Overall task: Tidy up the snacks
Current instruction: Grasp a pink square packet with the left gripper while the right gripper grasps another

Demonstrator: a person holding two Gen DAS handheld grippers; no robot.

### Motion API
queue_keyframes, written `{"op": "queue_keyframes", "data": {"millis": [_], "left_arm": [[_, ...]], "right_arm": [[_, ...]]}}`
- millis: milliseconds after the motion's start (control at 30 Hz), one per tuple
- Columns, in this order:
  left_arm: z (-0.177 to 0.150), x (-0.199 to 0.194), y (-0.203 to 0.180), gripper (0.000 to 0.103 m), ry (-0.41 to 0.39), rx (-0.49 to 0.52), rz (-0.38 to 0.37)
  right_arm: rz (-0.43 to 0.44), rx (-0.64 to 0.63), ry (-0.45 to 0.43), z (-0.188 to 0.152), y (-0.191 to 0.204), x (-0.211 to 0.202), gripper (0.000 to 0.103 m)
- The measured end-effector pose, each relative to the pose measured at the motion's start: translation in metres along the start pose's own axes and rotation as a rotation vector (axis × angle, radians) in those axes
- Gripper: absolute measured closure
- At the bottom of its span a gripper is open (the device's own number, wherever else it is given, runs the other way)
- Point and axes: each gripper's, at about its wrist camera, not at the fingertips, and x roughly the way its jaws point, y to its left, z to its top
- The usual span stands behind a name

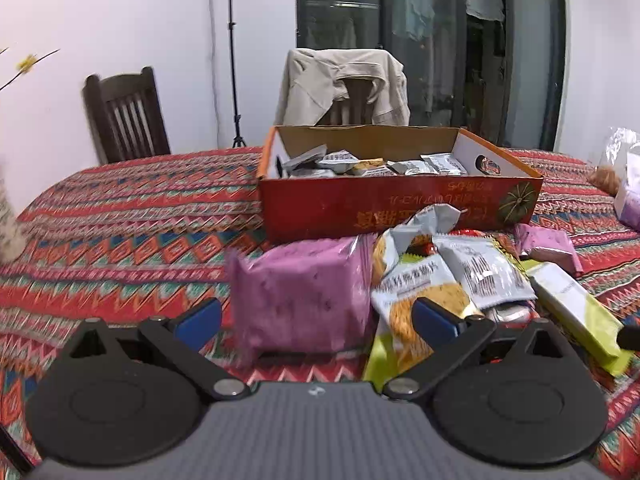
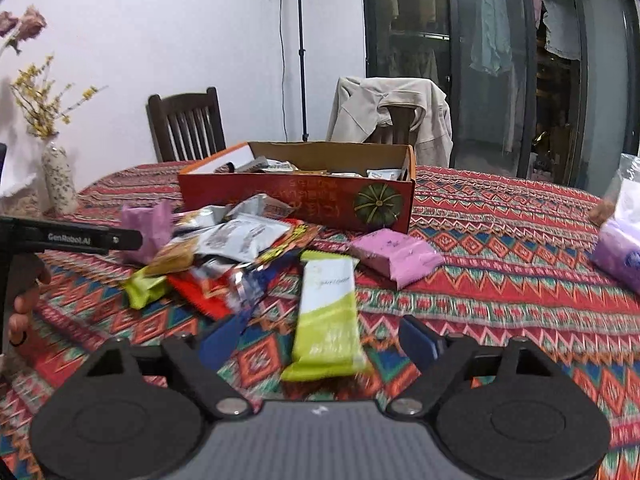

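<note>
A red cardboard box (image 1: 400,208) with several snack packets inside stands on the patterned tablecloth; it also shows in the right wrist view (image 2: 296,200). A pile of loose packets (image 1: 452,272) lies in front of it. My left gripper (image 1: 316,318) is open, its blue pads either side of a pink-purple packet (image 1: 304,292) that is blurred. My right gripper (image 2: 324,340) is open around the near end of a white and lime-green packet (image 2: 328,316) lying on the cloth. A second pink packet (image 2: 394,256) lies to the right of the pile (image 2: 232,252). The left gripper's arm (image 2: 72,238) shows at the left edge.
A vase with yellow flowers (image 2: 58,184) stands at the table's left. A clear plastic bag with purple packs (image 2: 620,240) lies at the right edge. Two chairs (image 2: 186,124) stand behind the table, one draped with a beige jacket (image 2: 392,116). A light stand (image 2: 300,48) stands by the wall.
</note>
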Motion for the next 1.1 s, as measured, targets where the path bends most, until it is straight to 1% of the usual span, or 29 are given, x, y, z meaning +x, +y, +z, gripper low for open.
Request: {"op": "queue_keyframes", "data": {"millis": [67,233,333,367,400,433,467,500,567,600,667,700,733,800,933,1000,1100], "left_arm": [[0.003,0.01,0.001,0.0,0.003,-0.012,0.01],[0.001,0.025,0.017,0.0,0.003,-0.103,0.009],[-0.004,0.031,0.027,0.001,0.01,-0.14,-0.052],[-0.005,0.034,0.029,0.005,0.015,-0.149,-0.074],[-0.006,0.037,0.032,0.012,0.021,-0.165,-0.092],[-0.006,0.039,0.034,0.017,0.027,-0.179,-0.1],[-0.006,0.04,0.036,0.024,0.034,-0.187,-0.11],[-0.006,0.04,0.037,0.027,0.038,-0.188,-0.122],[-0.007,0.039,0.037,0.032,0.036,-0.18,-0.133],[-0.007,0.037,0.036,0.034,0.035,-0.171,-0.128],[-0.008,0.032,0.033,0.039,0.035,-0.15,-0.117],[-0.007,0.029,0.032,0.039,0.038,-0.141,-0.117],[-0.008,0.024,0.032,0.039,0.039,-0.13,-0.113],[-0.009,0.015,0.031,0.039,0.04,-0.116,-0.096],[-0.019,-0.017,0.034,0.04,0.039,-0.133,-0.064],[-0.029,-0.038,0.036,0.04,0.029,-0.166,-0.044],[-0.044,-0.069,0.037,0.04,0.033,-0.221,-0.045]], "right_arm": [[-0.009,-0.005,0.004,0.008,-0.005,0.012,0.02],[-0.024,-0.019,0.009,0.032,-0.028,0.041,0.02],[-0.013,-0.018,0.047,0.048,-0.049,0.064,0.02],[-0.001,-0.006,0.06,0.052,-0.056,0.072,0.02],[0.019,0.002,0.07,0.057,-0.062,0.081,0.02],[0.032,0.003,0.079,0.06,-0.067,0.091,0.02],[0.03,-0.006,0.089,0.063,-0.071,0.101,0.02],[0.026,-0.025,0.097,0.064,-0.072,0.11,0.02],[0.012,-0.07,0.12,0.065,-0.075,0.128,0.02],[0.017,-0.071,0.133,0.065,-0.077,0.134,0.019],[0.072,-0.023,0.142,0.065,-0.086,0.144,0.021],[0.087,-0.005,0.147,0.064,-0.089,0.147,0.023],[0.11,0.02,0.148,0.062,-0.092,0.148,0.028],[0.116,0.03,0.138,0.059,-0.094,0.144,0.036],[0.072,0.022,0.14,0.052,-0.093,0.126,0.037],[0.039,0.045,0.132,0.044,-0.095,0.112,0.038],[-0.011,0.077,0.107,0.028,-0.094,0.081,0.038]]}}
